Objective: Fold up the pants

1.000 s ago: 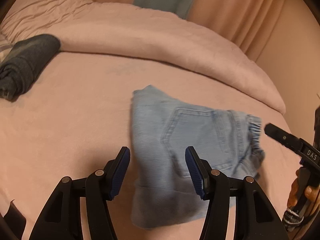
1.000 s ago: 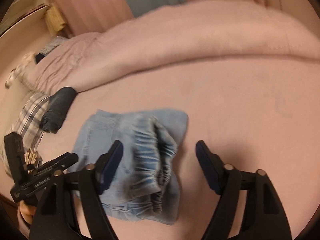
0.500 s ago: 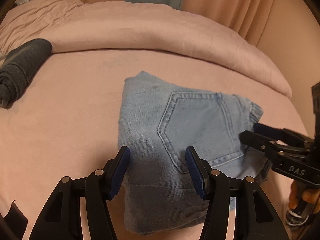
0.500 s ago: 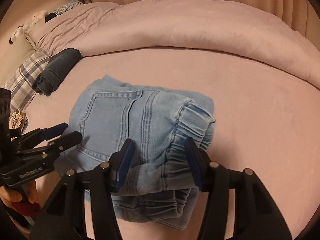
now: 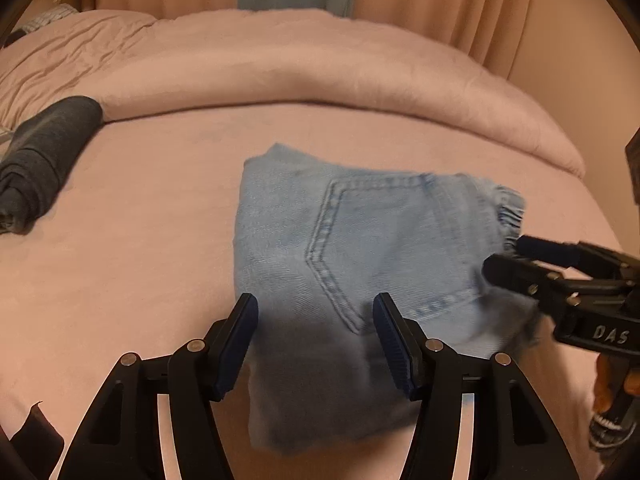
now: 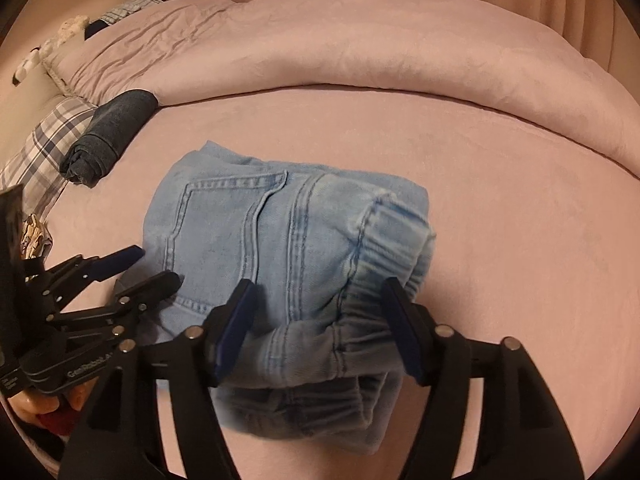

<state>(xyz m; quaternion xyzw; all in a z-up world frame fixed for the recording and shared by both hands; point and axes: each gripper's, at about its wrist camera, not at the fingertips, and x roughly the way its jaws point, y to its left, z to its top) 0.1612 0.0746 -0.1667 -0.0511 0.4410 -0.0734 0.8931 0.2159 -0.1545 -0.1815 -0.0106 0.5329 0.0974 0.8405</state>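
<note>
Light-blue jeans [image 5: 360, 232] lie folded into a compact bundle on the pink bed sheet [image 5: 140, 240], back pocket facing up. My left gripper [image 5: 316, 332] hovers over the bundle's near left edge, its jaws opening, the pads not pressing the cloth. In the right wrist view the jeans [image 6: 260, 232] show their elastic waistband [image 6: 392, 240] at the right end. My right gripper [image 6: 320, 320] straddles that bunched waistband, its jaws opening, denim between them but loose. Each gripper shows in the other's view: the right gripper [image 5: 504, 256] and the left gripper [image 6: 158, 266].
A dark rolled garment [image 5: 44, 152] lies at the left, also seen as the dark roll [image 6: 112, 136]. A bunched pink duvet [image 5: 320, 72] runs across the back. A plaid pillow [image 6: 40, 148] sits far left. Curtains [image 5: 440, 0] hang behind.
The right gripper came down over the waistband end, narrowed on it, then widened again. The waistband end went from raised to lying on the bundle. The left gripper barely moved.
</note>
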